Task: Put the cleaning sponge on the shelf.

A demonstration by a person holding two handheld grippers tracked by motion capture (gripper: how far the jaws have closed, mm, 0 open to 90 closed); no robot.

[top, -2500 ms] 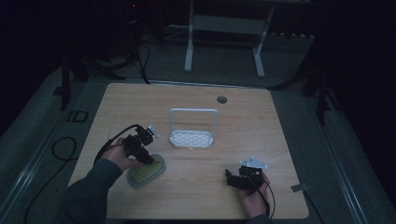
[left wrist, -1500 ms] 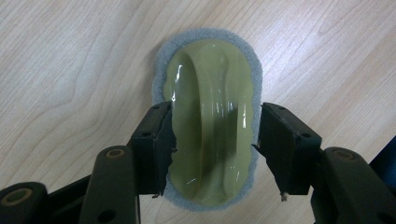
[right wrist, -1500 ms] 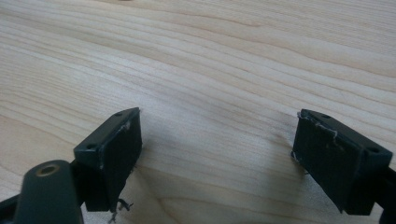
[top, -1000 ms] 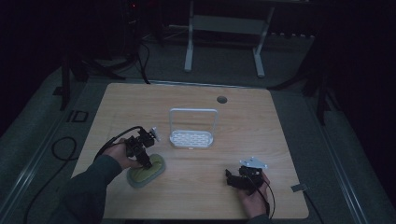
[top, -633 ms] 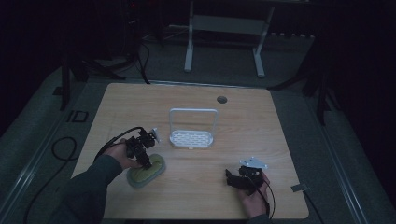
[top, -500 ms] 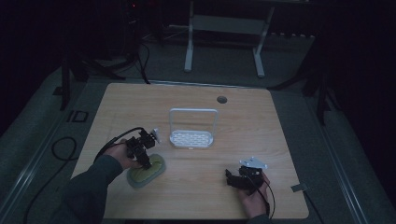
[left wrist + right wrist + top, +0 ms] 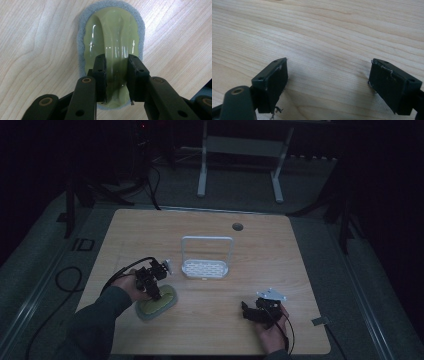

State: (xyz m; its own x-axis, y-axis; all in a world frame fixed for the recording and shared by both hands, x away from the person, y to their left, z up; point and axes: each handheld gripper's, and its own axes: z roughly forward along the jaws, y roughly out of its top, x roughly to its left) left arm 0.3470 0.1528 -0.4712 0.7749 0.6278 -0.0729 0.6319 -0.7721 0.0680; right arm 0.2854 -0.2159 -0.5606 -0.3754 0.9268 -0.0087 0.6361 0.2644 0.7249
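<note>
A yellow-green scrubbing pad (image 7: 112, 32) with a grey foam rim lies flat on the wooden table (image 7: 280, 260), toward its front left (image 7: 159, 305). A raised glossy ridge runs along its middle. My left gripper (image 7: 116, 75) points down at it, with the jaws pressed against both sides of that ridge near its close end. In the high view the left gripper (image 7: 156, 292) sits at the pad's upper edge. My right gripper (image 7: 246, 311) rests low over bare wood at the front right, and in its own view the right gripper (image 7: 328, 82) stands wide open with nothing between the fingers.
A small white wire rack (image 7: 206, 265) with an upright hoop stands at the table's middle, just right of my left hand. A round cable hole (image 7: 237, 226) is near the far edge. Cables (image 7: 65, 280) trail off the left side onto the floor.
My left gripper and the pad have shifted slightly leftward since the earliest frame. The right gripper has stayed where it was.
</note>
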